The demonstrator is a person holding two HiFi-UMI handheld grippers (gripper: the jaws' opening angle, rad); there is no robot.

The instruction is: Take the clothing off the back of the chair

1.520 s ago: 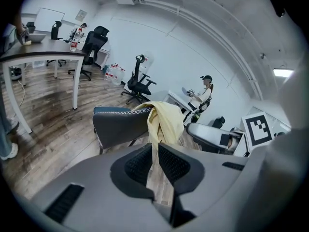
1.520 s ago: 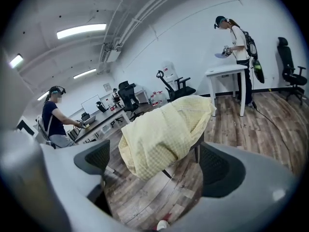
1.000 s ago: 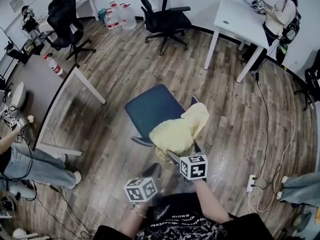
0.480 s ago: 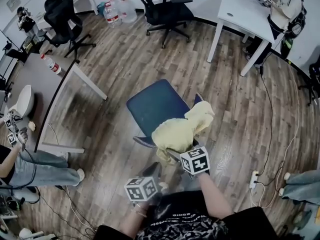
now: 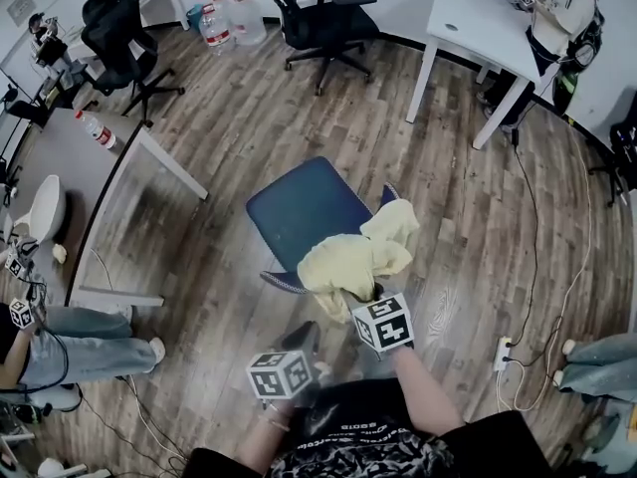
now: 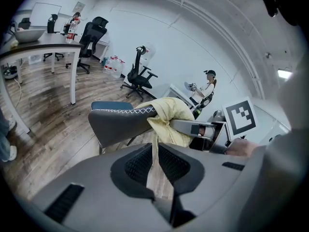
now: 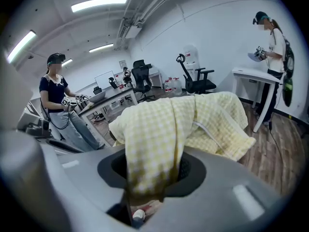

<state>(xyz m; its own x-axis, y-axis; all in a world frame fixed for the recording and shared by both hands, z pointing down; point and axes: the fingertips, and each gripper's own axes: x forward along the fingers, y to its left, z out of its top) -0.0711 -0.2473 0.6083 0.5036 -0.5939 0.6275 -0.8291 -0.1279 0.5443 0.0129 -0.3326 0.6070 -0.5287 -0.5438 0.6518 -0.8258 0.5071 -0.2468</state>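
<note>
A pale yellow checked garment [image 5: 360, 255] hangs over the back of a chair with a blue seat [image 5: 299, 210]. My right gripper [image 5: 350, 295] reaches into its lower edge from the near side. In the right gripper view the jaws have just been closing, and they pinch a fold of the garment [image 7: 186, 122] between the pads, so the right gripper [image 7: 154, 174] is shut on the cloth. My left gripper [image 5: 308, 336] hovers lower left of it, behind the grey chair back [image 6: 120, 122]. The left gripper [image 6: 154, 151] is shut and holds nothing; the garment [image 6: 170, 116] lies beyond its tips.
A grey desk [image 5: 95, 182] with a bottle [image 5: 97, 127] and a bowl stands at the left, a person's legs [image 5: 70, 335] beside it. Black office chairs [image 5: 320, 18] and water jugs stand at the back. A white desk [image 5: 476, 30] and a power strip [image 5: 501, 358] with cables lie at the right.
The right gripper's jaws have closed on the garment's lower edge, and the cloth has bunched up and lifted a little off the chair back. The left gripper stays where it was.
</note>
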